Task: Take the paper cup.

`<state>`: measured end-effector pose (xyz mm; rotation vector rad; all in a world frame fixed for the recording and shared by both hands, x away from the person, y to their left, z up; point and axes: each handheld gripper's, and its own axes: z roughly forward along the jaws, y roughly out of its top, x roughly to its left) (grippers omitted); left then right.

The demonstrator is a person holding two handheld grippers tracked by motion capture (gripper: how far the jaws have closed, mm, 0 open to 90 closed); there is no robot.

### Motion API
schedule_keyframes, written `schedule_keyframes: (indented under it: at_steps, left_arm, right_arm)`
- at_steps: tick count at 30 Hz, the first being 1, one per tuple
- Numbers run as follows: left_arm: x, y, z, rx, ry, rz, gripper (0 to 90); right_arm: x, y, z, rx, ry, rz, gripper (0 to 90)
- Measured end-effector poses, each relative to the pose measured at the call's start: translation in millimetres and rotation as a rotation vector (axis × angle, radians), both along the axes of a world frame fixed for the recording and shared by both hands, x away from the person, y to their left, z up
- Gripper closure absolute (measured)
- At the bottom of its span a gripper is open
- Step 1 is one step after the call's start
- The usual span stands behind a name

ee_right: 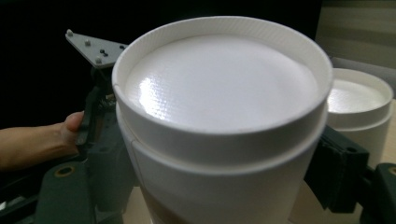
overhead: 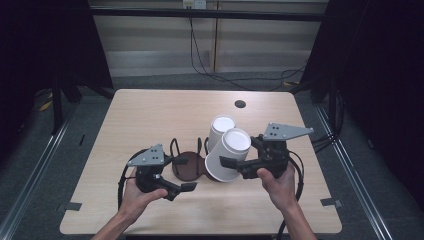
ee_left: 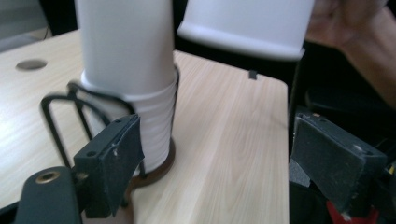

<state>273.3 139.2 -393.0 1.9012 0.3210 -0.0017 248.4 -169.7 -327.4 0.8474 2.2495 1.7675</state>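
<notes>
Left gripper spread wide beside cup stack, right gripper pinching upturned paper cup

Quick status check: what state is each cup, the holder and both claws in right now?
Held cup: upside down, tilted, lifted, clamped in the right claw.
Seated cup: upside down, standing in the wire holder.
Wire holder: upright on the table; its near brown base is unoccupied.
Right claw: shut on the held cup.
Left claw: open, holding nothing, beside the wire holder.
Table: bare wood, with a dark round hole near the far edge.
</notes>
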Motion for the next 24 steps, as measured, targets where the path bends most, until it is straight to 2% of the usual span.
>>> schedule_keyframes:
  at_steps: [1,2,5,9,12,14,17,19,23,24]
  left_arm:
    - [0.0,0.0,0.0,0.000,0.000,0.000,15.9]
    - [-1.1,-5.1,3.6,-0.003,-0.018,0.000,15.9]
    - [-2.9,-8.6,3.5,-0.018,-0.018,-0.007,16.0]
    - [-3.7,-12.8,-5.8,-0.009,0.008,-0.020,15.9]
    - [-3.6,-12.6,-6.9,0.000,0.002,-0.004,15.9]
    - [-2.6,-10.1,-8.5,-0.013,0.009,-0.013,15.9]
    - [-3.0,-9.5,-12.7,-0.011,0.014,-0.006,15.9]
    - [-2.5,-10.6,-15.2,-0.013,0.022,-0.021,15.9]
    - [-2.8,-14.1,-18.0,-0.024,0.012,-0.020,15.8]
    - [-1.4,-14.8,-19.9,-0.027,0.025,-0.030,15.6]
  right_arm:
    - [0.0,0.0,0.0,0.000,0.000,0.000,21.7]
    - [0.7,3.0,-3.7,0.004,0.009,0.011,21.7]
    - [0.7,7.5,-10.7,0.003,0.022,0.020,21.7]
    - [3.7,13.4,-18.8,-0.003,0.045,0.034,21.8]
    - [5.1,16.3,-21.8,-0.006,0.052,0.046,21.8]
    - [6.0,18.7,-24.7,-0.006,0.059,0.054,21.8]
    - [6.5,21.6,-29.0,-0.008,0.066,0.066,21.8]
    - [7.0,23.7,-32.0,-0.009,0.073,0.075,21.9]
    - [8.3,30.9,-36.7,-0.027,0.087,0.092,22.0]
    - [8.6,33.3,-37.4,-0.034,0.088,0.088,22.0]
